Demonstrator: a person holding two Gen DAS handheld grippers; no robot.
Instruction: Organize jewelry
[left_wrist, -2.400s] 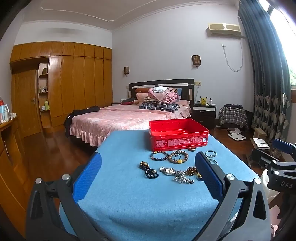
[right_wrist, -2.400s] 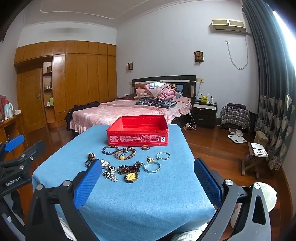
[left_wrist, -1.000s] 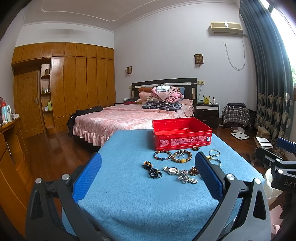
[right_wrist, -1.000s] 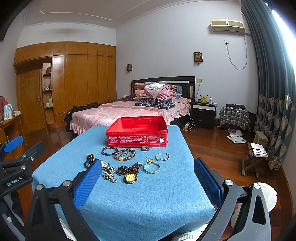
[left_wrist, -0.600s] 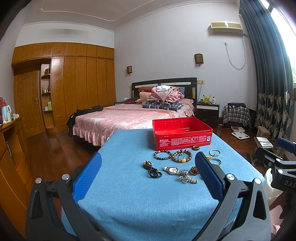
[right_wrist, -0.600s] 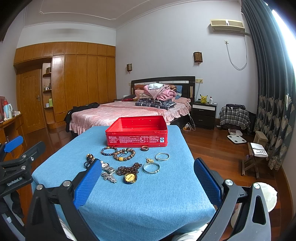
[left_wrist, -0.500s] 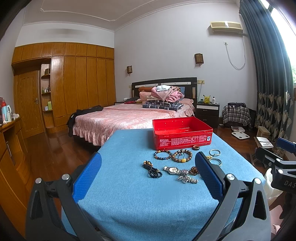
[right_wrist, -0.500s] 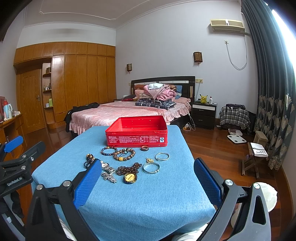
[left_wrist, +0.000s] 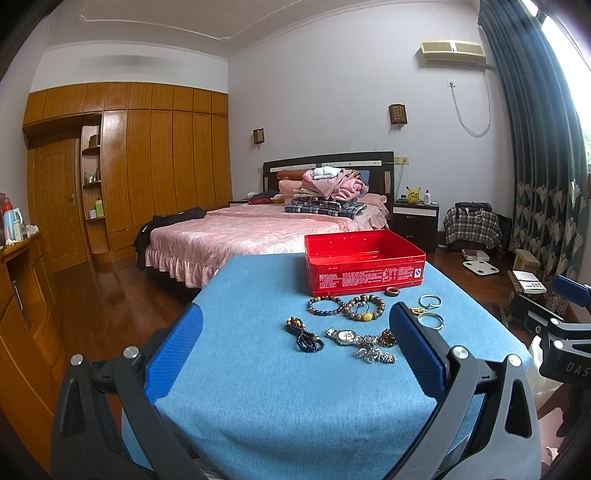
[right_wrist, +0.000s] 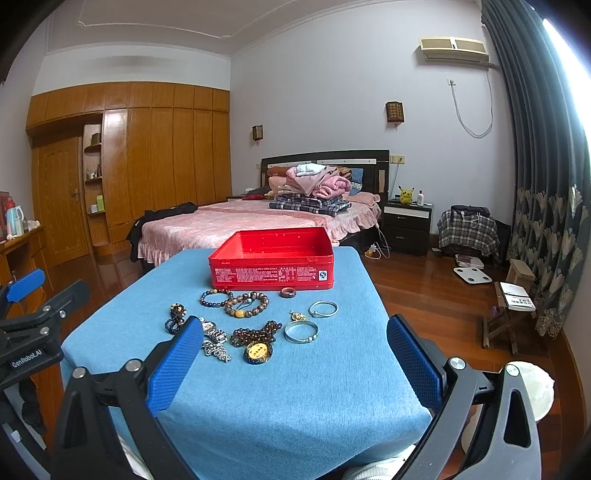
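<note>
Both grippers hang over the near edge of the blue cloth-covered table (right_wrist: 258, 398), and neither one has a thing in it. The left gripper (left_wrist: 295, 345), low in the left wrist frame, has its 2 blue-padded fingers (left_wrist: 173, 350) spread wide with only bare cloth between them. The right gripper (right_wrist: 291, 356), low in the right wrist frame, stands just as wide, gripping nothing.

Up at centre frame in the right wrist view sits the open red metal tin (right_wrist: 271, 275), printed white text on its front wall, inside looking bare. Right in front of it, a small brown ring (right_wrist: 287, 292) lies close by the tin's wall. Left of that, a dark blue beaded bracelet (right_wrist: 216, 297) and a brown wooden bead bracelet with a yellow bead (right_wrist: 245, 304) lie side by side, touching or nearly so.

Further left, a bunched dark bead strand (right_wrist: 175, 317) lies on its own. A silver wristwatch (right_wrist: 214, 332) peeks out beside the right gripper's left pad, with a sparkly silver chain (right_wrist: 216, 350) just below it. Middle of the pile: a string of dark brown beads (right_wrist: 256, 334) and a round gold pendant (right_wrist: 258, 352) touching it.

On the right side, a small gold charm (right_wrist: 297, 316), a thin silver bangle (right_wrist: 323, 308) and a wider silver bangle (right_wrist: 301, 331), each lying flat on the cloth.

Behind the table, upper centre, a pink-covered bed (right_wrist: 236, 221) carries folded clothes
</note>
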